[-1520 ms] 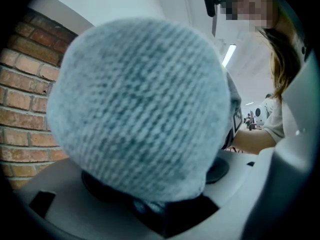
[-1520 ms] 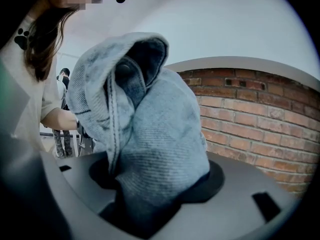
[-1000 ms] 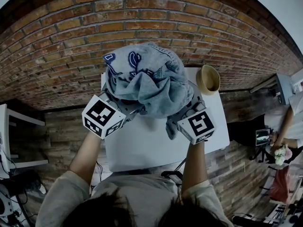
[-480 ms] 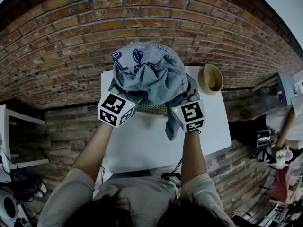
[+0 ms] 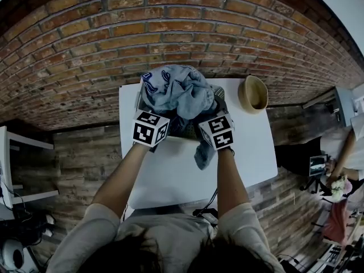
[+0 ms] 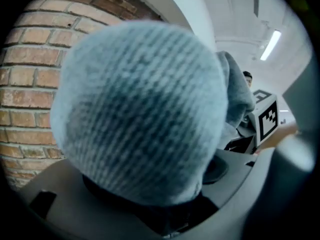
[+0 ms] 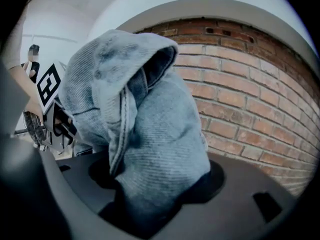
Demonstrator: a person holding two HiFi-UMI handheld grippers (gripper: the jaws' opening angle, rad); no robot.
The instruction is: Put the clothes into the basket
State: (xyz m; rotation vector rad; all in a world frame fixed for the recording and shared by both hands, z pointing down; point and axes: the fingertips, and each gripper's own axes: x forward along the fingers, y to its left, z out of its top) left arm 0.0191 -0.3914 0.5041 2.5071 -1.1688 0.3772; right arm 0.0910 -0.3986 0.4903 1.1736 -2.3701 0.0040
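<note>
Left claw (image 6: pixel 150 204) is clamped on the denim (image 6: pixel 140 114): in its own view a fold of ribbed, pale blue cloth fills the gap between the jaws and bulges up over them, hiding most of the scene. Right claw (image 7: pixel 150 204) pinches the same garment, a thick twisted bunch with a stitched seam running down into its jaws.

From the head view both claws sit side by side at the near edge of the bundle, marker cubes facing up, the left one just left of the right. The denim is heaped in a crumpled mound with a dark printed pattern showing on its far left part. It lies over the basket (image 5: pixel 218 94), of which only a dark perforated strip shows at the mound's right side. Whether the cloth rests inside the basket or is held just above it cannot be told. One tail of the garment hangs off the near right, past the right claw, and drapes onto the table (image 5: pixel 170 175).

That white table stands against a brick wall (image 5: pixel 85 56). On its far right corner, apart from the basket, sits a bowl (image 5: pixel 252 94).
</note>
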